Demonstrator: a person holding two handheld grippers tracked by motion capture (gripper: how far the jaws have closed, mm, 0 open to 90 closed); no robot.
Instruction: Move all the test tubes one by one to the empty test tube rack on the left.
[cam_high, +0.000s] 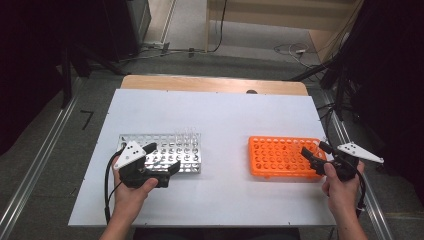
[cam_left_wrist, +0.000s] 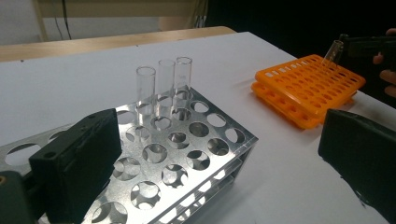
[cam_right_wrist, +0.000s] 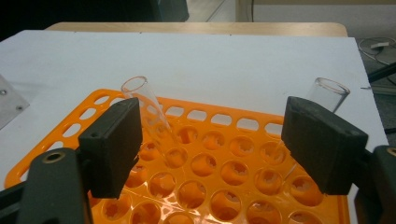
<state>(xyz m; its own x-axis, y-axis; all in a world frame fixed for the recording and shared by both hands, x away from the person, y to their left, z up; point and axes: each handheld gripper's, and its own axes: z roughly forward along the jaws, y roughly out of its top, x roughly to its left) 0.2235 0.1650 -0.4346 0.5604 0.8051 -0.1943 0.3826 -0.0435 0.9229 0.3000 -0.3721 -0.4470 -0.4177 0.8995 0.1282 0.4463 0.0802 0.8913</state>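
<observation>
Two tubes lean in the orange rack near the surface's right edge: one just inside the right claw's left jaw, the other behind its right jaw. That claw is spread over the rack, pads not pressing either tube. Three tubes stand upright at the far corner of the metal rack, left of centre on the white surface. The left claw sits at that rack's near edge, spread, holding nothing.
</observation>
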